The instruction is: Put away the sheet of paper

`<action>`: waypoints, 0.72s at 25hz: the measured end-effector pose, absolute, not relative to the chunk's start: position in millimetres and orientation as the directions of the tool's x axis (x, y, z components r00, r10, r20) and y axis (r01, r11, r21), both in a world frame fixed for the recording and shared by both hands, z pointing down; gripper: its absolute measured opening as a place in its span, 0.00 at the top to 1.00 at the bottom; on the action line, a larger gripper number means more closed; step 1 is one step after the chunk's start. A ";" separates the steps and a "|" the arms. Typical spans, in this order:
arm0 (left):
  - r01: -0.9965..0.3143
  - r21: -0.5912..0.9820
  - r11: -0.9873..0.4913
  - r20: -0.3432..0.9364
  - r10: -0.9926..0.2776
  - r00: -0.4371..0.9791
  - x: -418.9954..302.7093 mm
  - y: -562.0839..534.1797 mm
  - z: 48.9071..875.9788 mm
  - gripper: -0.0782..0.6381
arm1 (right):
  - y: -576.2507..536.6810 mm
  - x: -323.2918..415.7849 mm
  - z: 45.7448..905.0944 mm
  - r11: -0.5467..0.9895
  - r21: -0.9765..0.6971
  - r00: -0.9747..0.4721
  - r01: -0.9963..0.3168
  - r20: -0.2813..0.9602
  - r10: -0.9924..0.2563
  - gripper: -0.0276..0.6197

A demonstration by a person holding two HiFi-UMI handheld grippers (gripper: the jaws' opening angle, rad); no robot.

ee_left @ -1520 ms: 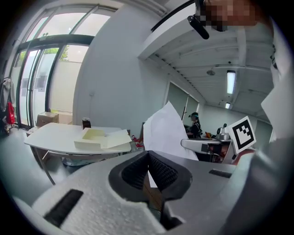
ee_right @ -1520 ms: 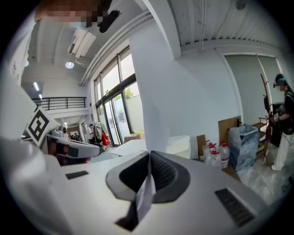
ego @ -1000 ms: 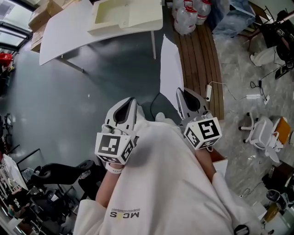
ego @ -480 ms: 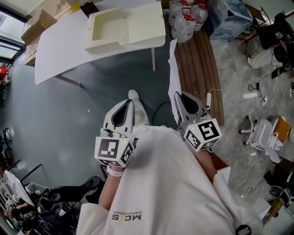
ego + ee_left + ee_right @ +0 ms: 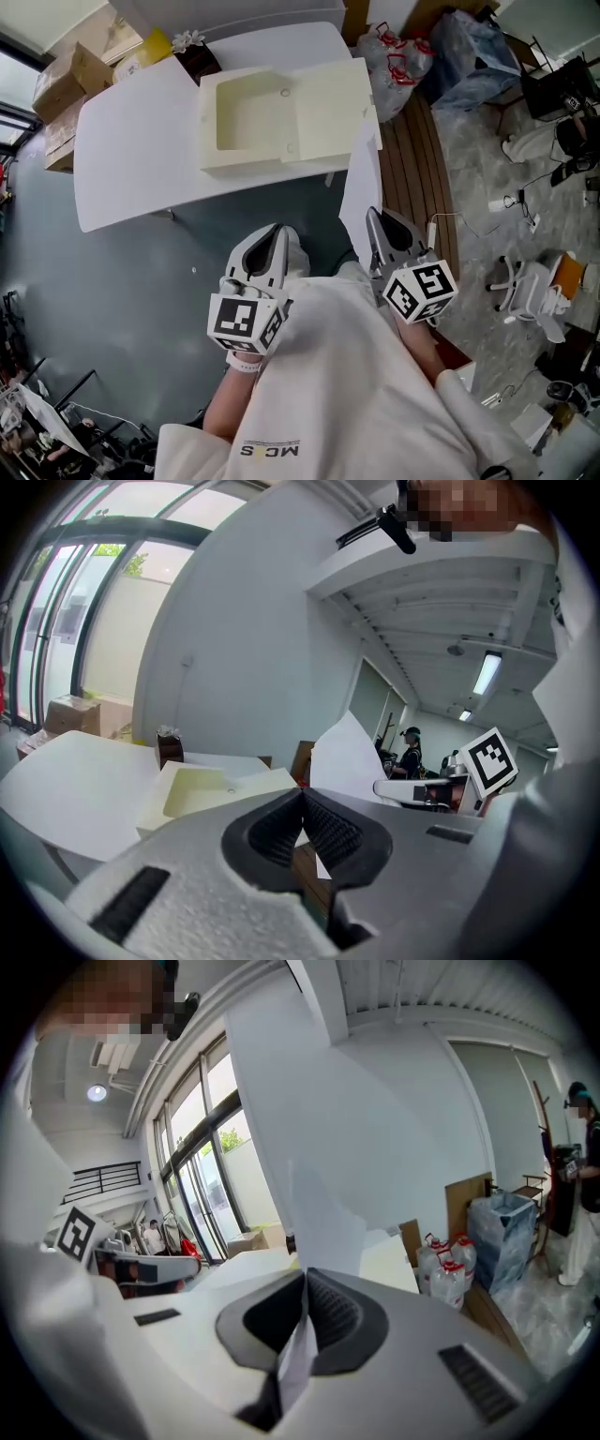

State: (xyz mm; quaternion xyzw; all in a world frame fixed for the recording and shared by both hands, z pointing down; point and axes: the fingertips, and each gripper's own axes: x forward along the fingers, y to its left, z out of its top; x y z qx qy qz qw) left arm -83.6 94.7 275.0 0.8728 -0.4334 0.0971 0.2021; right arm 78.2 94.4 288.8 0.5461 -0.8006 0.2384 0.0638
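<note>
The white sheet of paper (image 5: pixel 361 183) stands upright, edge-on to the head view, with my right gripper (image 5: pixel 375 214) shut on its lower edge. In the right gripper view the paper (image 5: pixel 291 1129) rises from between the closed jaws of the right gripper (image 5: pixel 305 1274). My left gripper (image 5: pixel 275 230) is level with it on the left, shut and holding nothing; its jaws meet at the tip (image 5: pixel 302 794). The paper (image 5: pixel 347 761) shows to its right. Ahead stands a white table (image 5: pixel 131 150) bearing an open cream box (image 5: pixel 248 159) with its lid (image 5: pixel 328 103) flat beside it.
Cardboard boxes (image 5: pixel 75 70) sit past the table's left end. A dark pot (image 5: pixel 192 52) stands at the table's back. Water bottles and bags (image 5: pixel 398 61) lie beside a wooden bench (image 5: pixel 422 169) on the right. An office chair (image 5: pixel 530 277) is further right. A person (image 5: pixel 586 1176) stands far right.
Both grippers have been carried forward towards the table, the right one with the paper in it. The table and cream box now sit nearer and lower in the head view.
</note>
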 end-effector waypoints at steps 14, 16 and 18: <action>-0.813 0.250 -0.526 0.403 -0.707 0.581 -96.9 -15.3 286.3 0.85 | -29.6 48.7 298.5 0.321 -0.376 -0.455 -0.869 0.353 -0.818 0.93; -0.823 0.238 -0.516 0.419 -0.710 0.566 -101.3 -23.1 284.0 0.85 | -43.5 43.3 303.9 0.321 -0.401 -0.470 -0.858 0.361 -0.805 0.93; -0.830 0.242 -0.503 0.422 -0.715 0.557 -99.9 -30.2 283.8 0.85 | -56.1 42.5 307.4 0.322 -0.428 -0.487 -0.845 0.364 -0.794 0.94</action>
